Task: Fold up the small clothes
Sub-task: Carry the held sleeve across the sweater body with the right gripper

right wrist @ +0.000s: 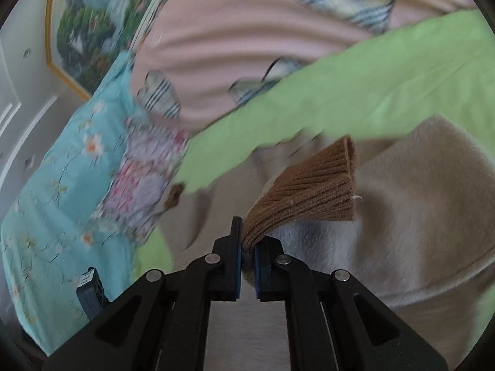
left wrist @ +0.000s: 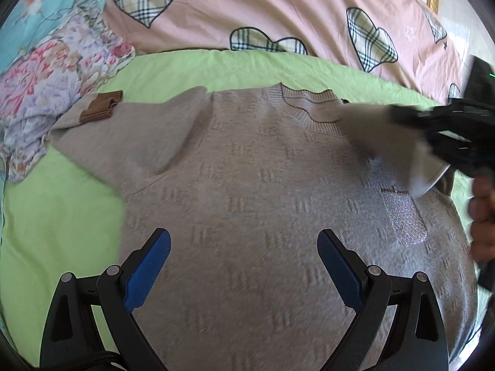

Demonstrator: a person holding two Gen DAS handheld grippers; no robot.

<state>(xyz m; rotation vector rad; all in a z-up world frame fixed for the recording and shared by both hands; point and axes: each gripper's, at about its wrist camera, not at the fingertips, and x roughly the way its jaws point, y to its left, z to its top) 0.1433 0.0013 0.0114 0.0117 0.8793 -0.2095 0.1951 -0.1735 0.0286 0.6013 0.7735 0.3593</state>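
A small beige knit sweater (left wrist: pixel 247 167) lies flat on a green sheet (left wrist: pixel 55 216), its neckline at the far side. Its left sleeve, with a brown ribbed cuff (left wrist: pixel 100 106), lies out to the left. My left gripper (left wrist: pixel 244 247) is open and empty just above the sweater's lower body. My right gripper (right wrist: pixel 246 244) is shut on the other sleeve's brown ribbed cuff (right wrist: pixel 312 188) and holds the sleeve lifted over the sweater's right side. In the left wrist view the right gripper (left wrist: pixel 433 130) shows at the right edge, blurred, with the sleeve (left wrist: pixel 371 123) trailing from it.
A pink quilt with plaid hearts (left wrist: pixel 247 9) lies beyond the green sheet. A floral garment (left wrist: pixel 52 92) is bunched at the left on a turquoise flowered cover (right wrist: pixel 62 170). A framed picture (right wrist: pixel 89 31) hangs on the wall. A small dark device (right wrist: pixel 91 290) lies on the turquoise cover.
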